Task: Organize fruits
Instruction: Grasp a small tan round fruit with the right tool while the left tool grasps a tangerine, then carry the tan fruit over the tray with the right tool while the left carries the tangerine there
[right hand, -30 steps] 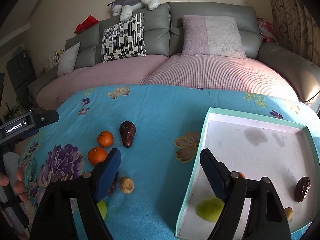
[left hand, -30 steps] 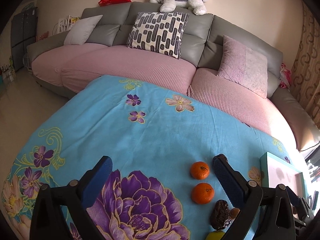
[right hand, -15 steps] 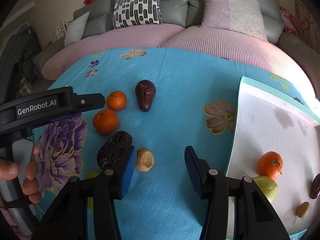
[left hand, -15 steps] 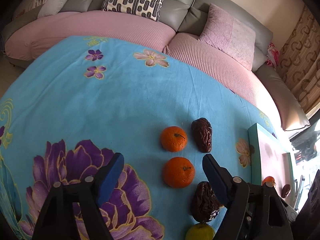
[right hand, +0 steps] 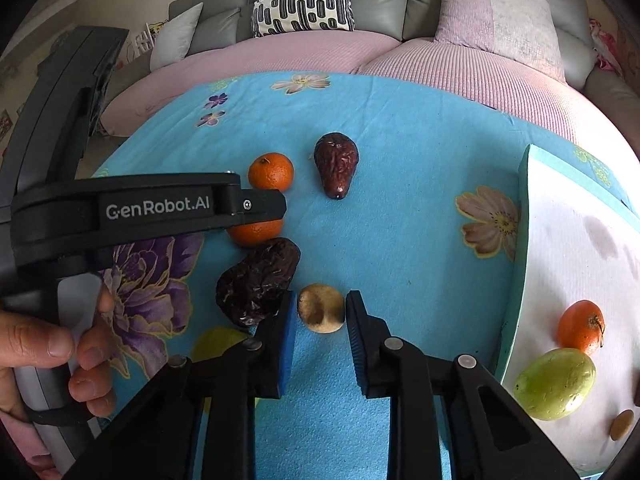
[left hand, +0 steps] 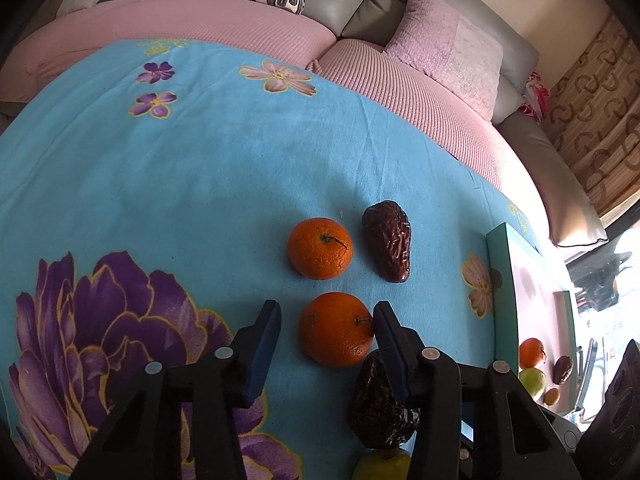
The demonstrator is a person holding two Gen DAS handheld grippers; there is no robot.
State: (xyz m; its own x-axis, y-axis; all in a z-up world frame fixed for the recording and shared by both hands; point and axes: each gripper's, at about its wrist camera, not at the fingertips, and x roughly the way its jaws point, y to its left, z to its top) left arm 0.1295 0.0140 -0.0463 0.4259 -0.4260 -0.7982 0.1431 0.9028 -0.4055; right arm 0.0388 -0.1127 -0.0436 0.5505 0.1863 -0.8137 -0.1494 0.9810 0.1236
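A sofa (left hand: 240,20) backs the blue floral table (left hand: 200,160). The left gripper (left hand: 326,330) has its jaws spread around the nearer orange (left hand: 335,328); the right gripper (right hand: 322,320), jaws likewise spread, brackets a small tan fruit (right hand: 321,308). The tray (right hand: 516,280) lies rightward.

Hidden and cut-off fruit

Black left gripper (right hand: 262,210) covers most of the near orange tangerine (right hand: 256,232); beside it, the yellow-green round fruit (left hand: 382,465) is cropped.

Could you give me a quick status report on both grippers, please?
Left gripper open around near orange. Right gripper open around small tan fruit. Wrinkled date crowds the right gripper's left finger.
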